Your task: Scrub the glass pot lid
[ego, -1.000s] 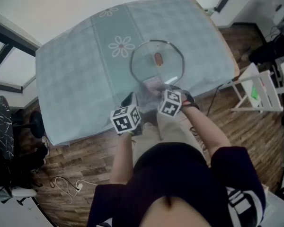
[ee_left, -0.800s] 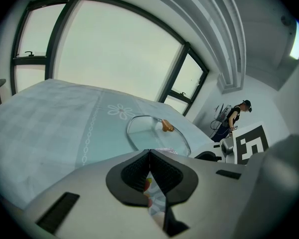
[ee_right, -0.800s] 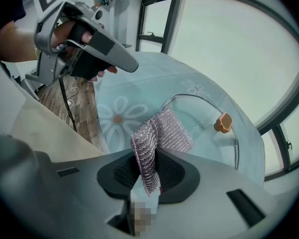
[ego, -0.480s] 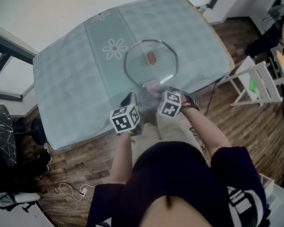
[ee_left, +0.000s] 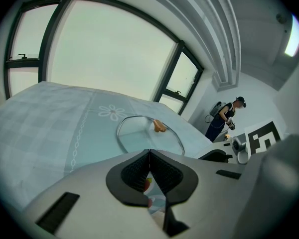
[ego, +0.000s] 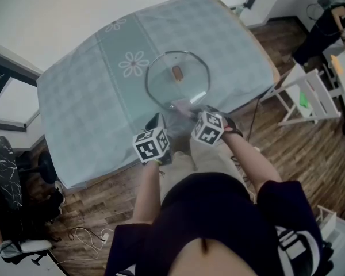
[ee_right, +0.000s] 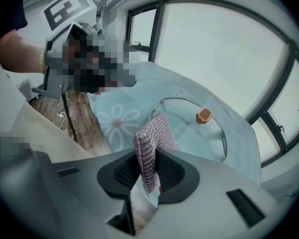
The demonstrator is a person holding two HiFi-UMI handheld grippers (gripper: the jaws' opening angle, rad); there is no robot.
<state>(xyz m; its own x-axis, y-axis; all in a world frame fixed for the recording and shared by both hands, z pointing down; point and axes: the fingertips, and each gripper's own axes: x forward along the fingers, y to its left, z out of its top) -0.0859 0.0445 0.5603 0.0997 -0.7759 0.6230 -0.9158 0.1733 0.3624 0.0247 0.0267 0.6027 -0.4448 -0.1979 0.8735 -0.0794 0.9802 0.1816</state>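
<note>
The round glass pot lid [ego: 161,88] lies flat on the pale teal tablecloth, with its brown knob [ego: 176,72] up. It also shows ahead in both gripper views as the lid [ee_left: 139,136] and the lid [ee_right: 187,121]. Just short of the lid's near rim, my right gripper [ego: 190,109] is shut on a silvery mesh scrub cloth [ee_right: 148,151] that stands up between its jaws. To the left, at the table's near edge, my left gripper [ego: 158,122] is shut with nothing in it; in its own view the left gripper [ee_left: 149,157] shows its jaws touching.
The table's near edge [ego: 126,167] runs just in front of the person. A white folding rack [ego: 307,99] stands on the wooden floor to the right. Another person [ee_left: 228,117] stands beyond the table. A dark chair [ego: 3,157] is at the left.
In the head view the table and lid have slid a little to the left. Both grippers keep their states near the lid's near rim, and the cloth stays held.
</note>
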